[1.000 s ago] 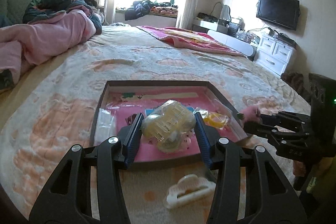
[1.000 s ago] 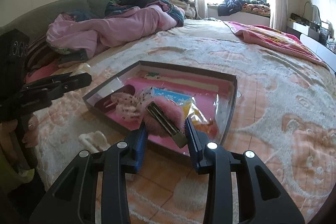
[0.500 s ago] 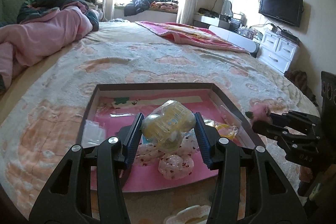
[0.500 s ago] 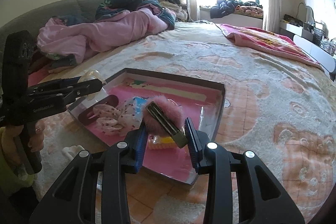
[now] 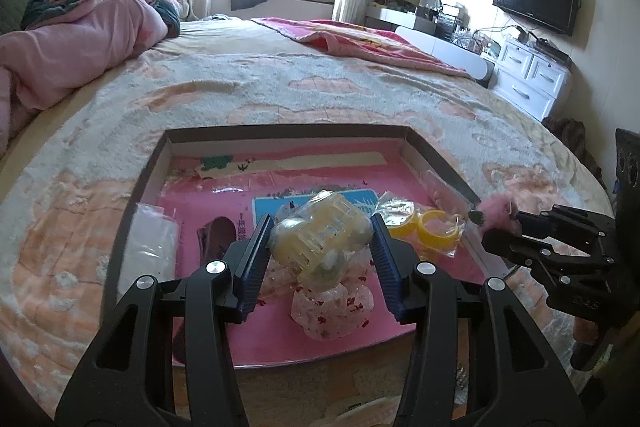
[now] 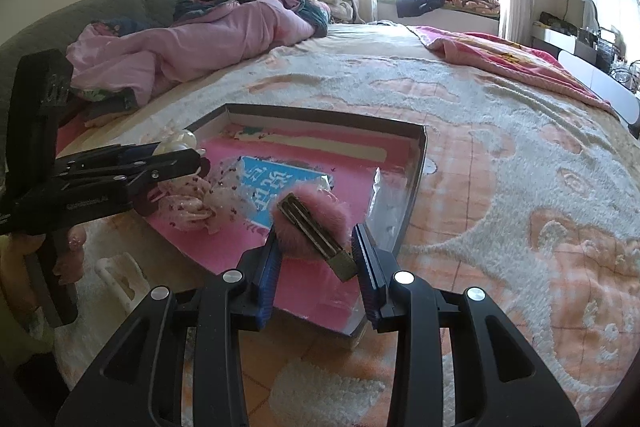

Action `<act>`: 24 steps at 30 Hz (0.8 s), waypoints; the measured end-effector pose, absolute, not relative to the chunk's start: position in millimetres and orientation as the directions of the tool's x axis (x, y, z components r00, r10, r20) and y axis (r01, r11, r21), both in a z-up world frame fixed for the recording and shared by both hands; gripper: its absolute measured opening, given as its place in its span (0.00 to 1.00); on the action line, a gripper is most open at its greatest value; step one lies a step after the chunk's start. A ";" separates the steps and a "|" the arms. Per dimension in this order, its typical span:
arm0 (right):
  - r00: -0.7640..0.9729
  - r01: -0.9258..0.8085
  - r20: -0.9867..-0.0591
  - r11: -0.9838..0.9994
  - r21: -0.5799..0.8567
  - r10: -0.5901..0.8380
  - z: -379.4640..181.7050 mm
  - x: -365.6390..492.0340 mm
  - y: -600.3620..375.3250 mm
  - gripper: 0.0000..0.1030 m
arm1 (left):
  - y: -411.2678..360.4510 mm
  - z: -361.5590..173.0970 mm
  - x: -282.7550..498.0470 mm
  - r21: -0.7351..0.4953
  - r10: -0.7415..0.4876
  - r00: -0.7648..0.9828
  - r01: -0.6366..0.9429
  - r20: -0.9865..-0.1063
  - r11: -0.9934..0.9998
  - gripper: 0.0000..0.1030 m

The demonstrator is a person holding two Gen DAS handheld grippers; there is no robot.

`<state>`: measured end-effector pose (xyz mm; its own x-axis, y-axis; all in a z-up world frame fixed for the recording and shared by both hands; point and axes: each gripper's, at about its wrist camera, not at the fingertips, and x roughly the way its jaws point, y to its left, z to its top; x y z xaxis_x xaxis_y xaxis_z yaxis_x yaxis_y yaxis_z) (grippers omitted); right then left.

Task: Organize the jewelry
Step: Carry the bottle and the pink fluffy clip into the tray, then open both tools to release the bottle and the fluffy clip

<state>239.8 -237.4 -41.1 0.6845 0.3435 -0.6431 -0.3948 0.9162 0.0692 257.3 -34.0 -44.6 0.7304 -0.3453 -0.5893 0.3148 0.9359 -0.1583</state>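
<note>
My left gripper [image 5: 320,243] is shut on a pale yellow claw clip [image 5: 324,235] wrapped in clear plastic, held just above the near half of the pink-lined tray [image 5: 280,129]. In the right wrist view, my right gripper [image 6: 316,247] is shut on a pink fluffy hair clip [image 6: 312,223] with a bronze metal bar, over the tray's [image 6: 416,179] near right corner. Each gripper shows in the other's view: the right gripper [image 5: 486,227] at the tray's right edge, the left gripper [image 6: 200,161] at its left.
In the tray lie yellow rings in a bag [image 5: 424,227], a pink spotted bow [image 5: 332,311], a dark red clip [image 5: 216,231] and a clear bag [image 5: 152,239]. A white claw clip [image 6: 116,275] rests on the patterned bedspread beside the tray. Pink bedding [image 6: 192,47] is piled at the far left.
Both grippers have moved forward and down over the tray with their clips still held. The tray looks nearer, and the white claw clip has slid toward the bottom edge of the left wrist view.
</note>
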 end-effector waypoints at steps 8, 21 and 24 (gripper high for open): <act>0.657 -0.408 -0.669 0.910 0.072 0.348 -48.8 235.6 -232.4 0.34 | -43.8 -53.8 257.6 -0.155 -0.363 0.700 0.345 -0.615 0.926 0.39; 0.646 -0.398 -0.680 0.913 0.088 0.348 -52.0 233.2 -233.0 0.44 | -48.0 -54.3 254.4 -0.149 -0.373 0.698 0.361 -0.611 0.921 0.45; 0.658 -0.395 -0.667 0.915 0.089 0.349 -48.4 230.4 -235.9 0.49 | -46.1 -52.7 252.2 -0.147 -0.369 0.706 0.357 -0.605 0.923 0.49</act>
